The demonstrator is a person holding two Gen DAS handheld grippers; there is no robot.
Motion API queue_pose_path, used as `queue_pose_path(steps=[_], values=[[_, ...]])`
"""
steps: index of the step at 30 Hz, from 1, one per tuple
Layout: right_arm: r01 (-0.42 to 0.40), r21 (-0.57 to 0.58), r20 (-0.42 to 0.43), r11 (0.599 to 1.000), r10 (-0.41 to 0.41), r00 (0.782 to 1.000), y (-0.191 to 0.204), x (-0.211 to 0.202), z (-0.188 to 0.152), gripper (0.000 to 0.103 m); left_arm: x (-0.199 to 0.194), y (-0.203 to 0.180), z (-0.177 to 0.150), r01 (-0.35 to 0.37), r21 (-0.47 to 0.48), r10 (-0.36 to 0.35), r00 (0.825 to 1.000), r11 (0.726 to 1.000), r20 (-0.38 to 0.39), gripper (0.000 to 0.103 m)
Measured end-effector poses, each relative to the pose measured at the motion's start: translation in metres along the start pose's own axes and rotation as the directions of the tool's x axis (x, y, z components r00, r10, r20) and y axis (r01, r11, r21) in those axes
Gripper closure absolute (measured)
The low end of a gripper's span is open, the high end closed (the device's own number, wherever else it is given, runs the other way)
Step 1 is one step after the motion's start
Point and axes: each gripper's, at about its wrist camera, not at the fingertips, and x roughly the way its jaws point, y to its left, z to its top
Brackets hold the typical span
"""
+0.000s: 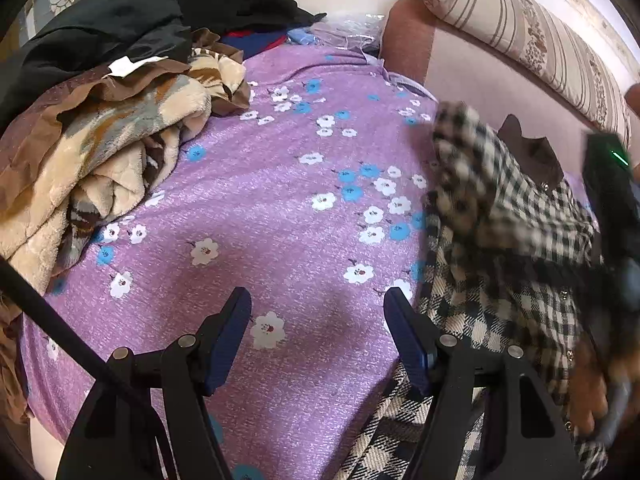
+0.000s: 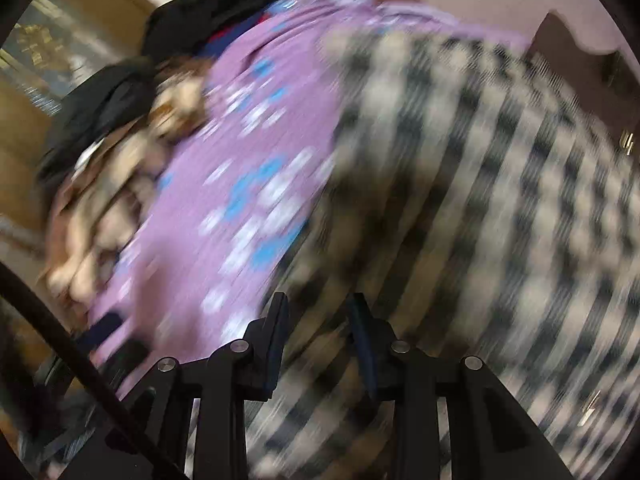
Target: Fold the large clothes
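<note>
- Your left gripper [image 1: 318, 334] hangs with its jaws well apart and nothing between them; only the purple flowered bedspread [image 1: 256, 200] shows in the gap.
- The checked coat [image 1: 508, 248] lies on that bedspread to the right of your left gripper, its near hem passing just under the right-hand finger. A fold of it is lifted and blurred further right, by the brown collar [image 1: 532, 152].
- Your right gripper [image 2: 318, 338] is over the coat with its jaws partly apart. That view is badly smeared, so I cannot tell whether any cloth sits between the pads; none visibly does.
- Expect the coat to be thick, woolly, soft and fairly heavy for a garment. It should drape rather than hold a crease, and a single layer may slide out of a light pinch.
- Take it at a seam, the hem edge or the shoulder beside the collar, where the cloth is doubled and gives the pads some bite.
- Avoid the small metal buttons [image 1: 545, 186]; pads would slip off them.
- The piled blankets [image 1: 120, 152], ahead and left of your left gripper, lie well clear.
</note>
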Motion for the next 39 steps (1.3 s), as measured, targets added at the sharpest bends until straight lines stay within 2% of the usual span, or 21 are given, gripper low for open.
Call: queue_pose_path(steps=[1, 4, 8, 11, 15, 17, 20, 22, 25, 27, 28, 30, 31, 32, 34, 37, 39], values=[[-0.011, -0.012, -0.010, 1.000, 0.010, 1.000, 0.003, -0.005, -0.012, 0.068, 0.002, -0.003, -0.001, 0.001, 0.003, -0.001, 1.000, 1.000, -0.009, 0.035], [0.038, -0.076, 0.028, 0.996, -0.036, 0.999, 0.005, -0.043, -0.054, 0.067, 0.005, -0.013, -0.005, -0.006, 0.023, 0.006, 1.000, 1.000, -0.016, 0.035], [0.175, -0.051, 0.128, 0.983, -0.167, 0.978, -0.028, -0.108, -0.102, 0.063, 0.003, -0.028, -0.012, -0.043, 0.068, 0.043, 0.999, 0.997, 0.007, 0.035], [0.320, 0.055, 0.203, 0.946, -0.325, 0.924, -0.077, -0.164, -0.137, 0.061, -0.001, -0.038, -0.018, -0.046, 0.081, 0.045, 0.999, 0.996, 0.021, 0.035], [0.399, 0.298, 0.233, 0.867, -0.471, 0.851, -0.155, -0.223, -0.182, 0.060, -0.013, -0.051, -0.029, -0.025, 0.074, 0.021, 0.999, 0.997, 0.049, 0.035], [0.378, 0.430, 0.235, 0.820, -0.505, 0.830, -0.192, -0.248, -0.205, 0.059, -0.019, -0.061, -0.038, -0.016, 0.078, 0.011, 0.998, 0.997, 0.059, 0.035], [0.234, 0.657, 0.260, 0.717, -0.506, 0.822, -0.254, -0.289, -0.261, 0.058, -0.032, -0.076, -0.055, 0.010, 0.098, -0.017, 0.998, 0.995, 0.066, 0.034], [0.179, 0.735, 0.276, 0.654, -0.530, 0.802, -0.279, -0.311, -0.299, 0.058, -0.039, -0.083, -0.068, 0.029, 0.119, -0.037, 0.997, 0.993, 0.067, 0.031], [0.171, 0.803, 0.263, 0.571, -0.597, 0.758, -0.300, -0.338, -0.347, 0.058, -0.045, -0.090, -0.089, 0.031, 0.168, -0.042, 0.997, 0.985, 0.064, 0.030], [0.105, 0.853, 0.283, 0.512, -0.622, 0.730, -0.313, -0.359, -0.388, 0.058, -0.045, -0.090, -0.095, 0.019, 0.190, -0.031, 0.998, 0.982, 0.063, 0.030], [0.066, 0.863, 0.305, 0.501, -0.621, 0.722, -0.316, -0.365, -0.401, 0.058, -0.044, -0.090, -0.098, 0.006, 0.197, -0.019, 0.998, 0.980, 0.063, 0.030], [0.016, 0.896, 0.310, 0.444, -0.651, 0.693, -0.322, -0.378, -0.426, 0.049, -0.041, -0.086, -0.099, 0.001, 0.189, -0.011, 0.998, 0.982, 0.055, 0.030], [-0.001, 0.907, 0.311, 0.420, -0.670, 0.674, -0.324, -0.383, -0.437, 0.049, -0.040, -0.083, -0.099, 0.001, 0.179, -0.010, 0.999, 0.984, 0.048, 0.030], [-0.027, 0.911, 0.326, 0.413, -0.676, 0.661, -0.326, -0.388, -0.445, 0.049, -0.038, -0.081, -0.098, 0.004, 0.163, -0.010, 0.999, 0.987, 0.040, 0.030], [-0.050, 0.909, 0.344, 0.414, -0.678, 0.650, -0.328, -0.393, -0.451, 0.048, -0.037, -0.079, -0.097, 0.011, 0.145, -0.016, 0.999, 0.989, 0.038, 0.030], [-0.052, 0.897, 0.364, 0.440, -0.666, 0.651, -0.331, -0.392, -0.445, 0.044, -0.038, -0.080, -0.097, 0.011, 0.145, -0.018, 0.999, 0.989, 0.048, 0.030], [-0.040, 0.896, 0.358, 0.443, -0.664, 0.656, -0.336, -0.391, -0.436, 0.040, -0.036, -0.081, -0.097, 0.010, 0.151, -0.016, 0.999, 0.988, 0.043, 0.030]])
